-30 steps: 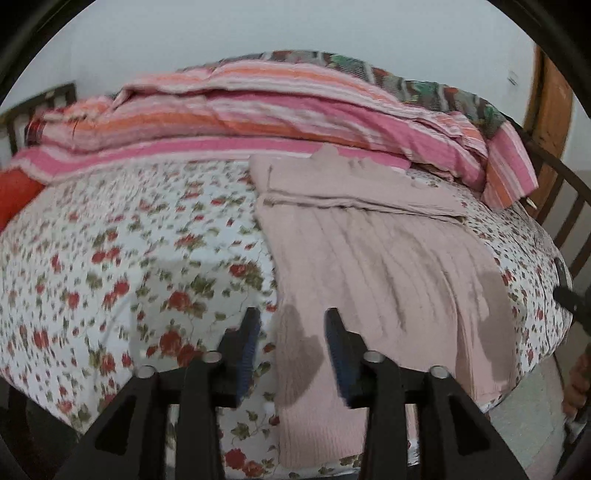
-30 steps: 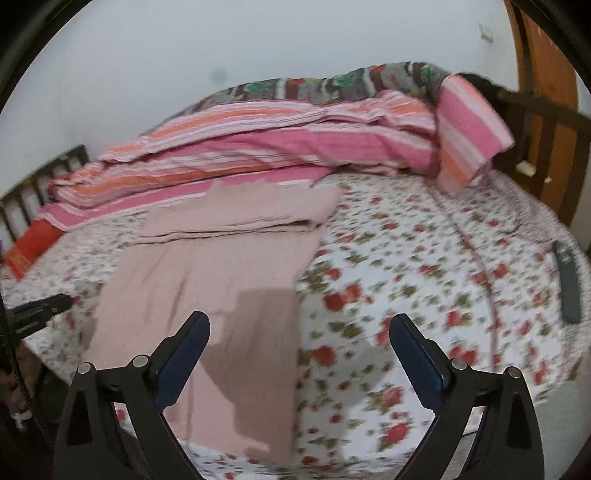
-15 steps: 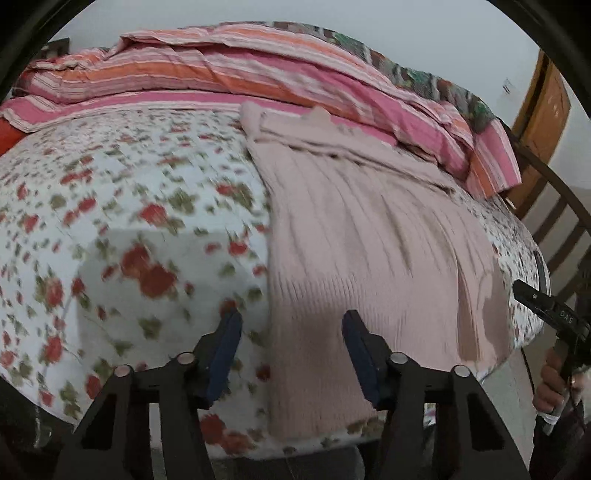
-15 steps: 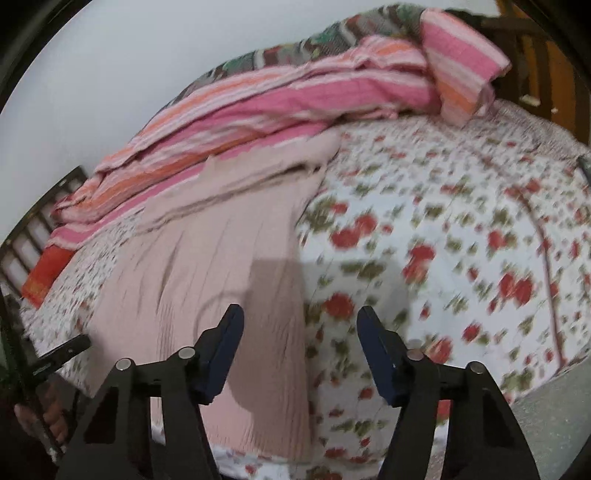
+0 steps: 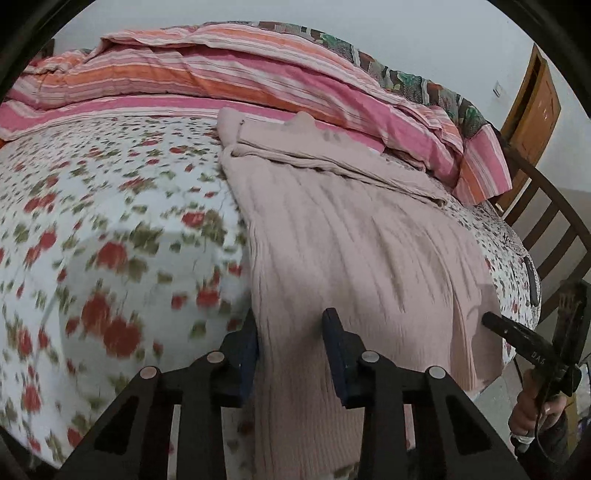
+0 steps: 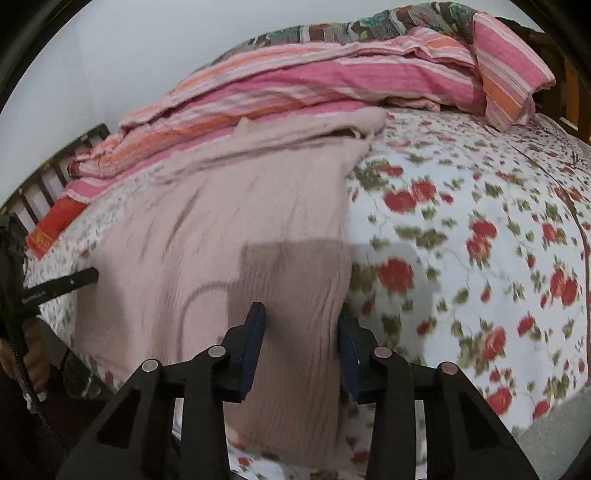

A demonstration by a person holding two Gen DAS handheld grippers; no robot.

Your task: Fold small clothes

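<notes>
Sweater point(image 5: 354, 251) hem btwn fingers of both hand-held grippers, unclamped.

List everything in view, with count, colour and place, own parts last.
knit garment: one, dusty pink, flat on the bed, far end folded, near end over the edge.
bedsheet: one, white with red flowers, under the garment.
striped quilt: one, pink and orange, heaped along the far side.
patterned blanket: one, multicolour, behind the quilt.
bed frame: dark wood, at the bed's ends.
door: one, brown, far corner.
red item: one, beside the quilt's end.
left tongs: black, blue pads, open, astride the garment's left edge.
right tongs: same, open, astride its right edge.
</notes>
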